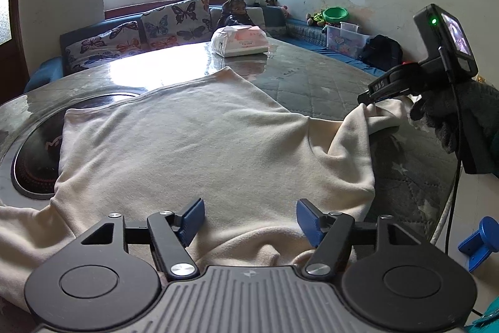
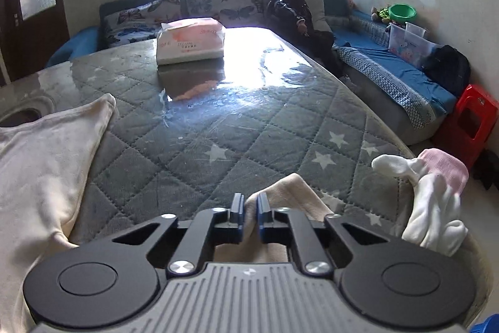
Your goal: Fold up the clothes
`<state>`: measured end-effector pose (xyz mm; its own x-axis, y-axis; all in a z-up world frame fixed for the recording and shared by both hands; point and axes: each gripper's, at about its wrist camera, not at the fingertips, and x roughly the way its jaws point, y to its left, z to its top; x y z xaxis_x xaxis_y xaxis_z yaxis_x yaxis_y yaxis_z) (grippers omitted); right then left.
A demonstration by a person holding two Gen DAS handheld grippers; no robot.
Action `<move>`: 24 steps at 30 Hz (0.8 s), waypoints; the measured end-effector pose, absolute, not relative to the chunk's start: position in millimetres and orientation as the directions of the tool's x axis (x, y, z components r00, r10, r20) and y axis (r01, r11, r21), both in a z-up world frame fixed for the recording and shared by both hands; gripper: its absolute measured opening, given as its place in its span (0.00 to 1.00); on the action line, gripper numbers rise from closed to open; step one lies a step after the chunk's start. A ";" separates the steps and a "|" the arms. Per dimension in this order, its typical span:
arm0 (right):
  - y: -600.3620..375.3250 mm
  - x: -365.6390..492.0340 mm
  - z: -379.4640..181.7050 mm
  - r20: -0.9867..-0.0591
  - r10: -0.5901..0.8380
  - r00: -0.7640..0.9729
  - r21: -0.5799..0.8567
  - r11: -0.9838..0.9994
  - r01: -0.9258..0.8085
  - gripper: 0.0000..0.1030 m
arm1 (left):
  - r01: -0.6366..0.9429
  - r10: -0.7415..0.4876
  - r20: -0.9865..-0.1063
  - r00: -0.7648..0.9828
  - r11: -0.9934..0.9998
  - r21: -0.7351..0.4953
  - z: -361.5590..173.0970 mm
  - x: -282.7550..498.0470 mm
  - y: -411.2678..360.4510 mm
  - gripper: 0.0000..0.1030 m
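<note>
Right now my right gripper (image 2: 248, 209) is pinched almost closed on a sleeve (image 2: 290, 189) of the cream shirt (image 1: 187, 145). My left gripper (image 1: 250, 219) is wide open, holding nothing, just above the near edge of the shirt. The shirt lies spread flat on the bench (image 2: 218, 127), which has a grey quilted cover with stars. A pack of tissues (image 2: 190, 41) sits farther back. White and pink socks (image 2: 433, 198) lie by the bench's right edge.
</note>
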<state>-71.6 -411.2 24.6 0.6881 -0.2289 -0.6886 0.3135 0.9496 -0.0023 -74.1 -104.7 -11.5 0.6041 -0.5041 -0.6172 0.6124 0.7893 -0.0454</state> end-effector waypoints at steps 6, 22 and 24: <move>-408.1 -84.0 66.7 -0.540 -0.157 0.827 0.070 0.971 0.230 0.04 | 0.621 -0.510 -0.613 0.603 0.782 -0.039 -12.4 -75.6 -104.3 0.69; -463.5 -174.7 26.1 -0.582 -0.332 0.742 0.115 0.870 0.480 0.16 | 0.646 -0.517 -0.610 0.600 0.763 -0.012 -13.9 -79.3 -103.6 0.74; -455.2 -169.5 30.4 -0.565 -0.302 0.768 0.112 0.894 0.434 0.23 | 0.644 -0.515 -0.611 0.602 0.765 -0.010 -13.9 -79.6 -104.1 0.75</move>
<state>-169.5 -455.2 30.4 0.7675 -0.3023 -0.5652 0.4343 0.8938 0.1117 -79.6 -104.1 -13.9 0.6018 -0.5145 -0.6108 0.6441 0.7649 -0.0097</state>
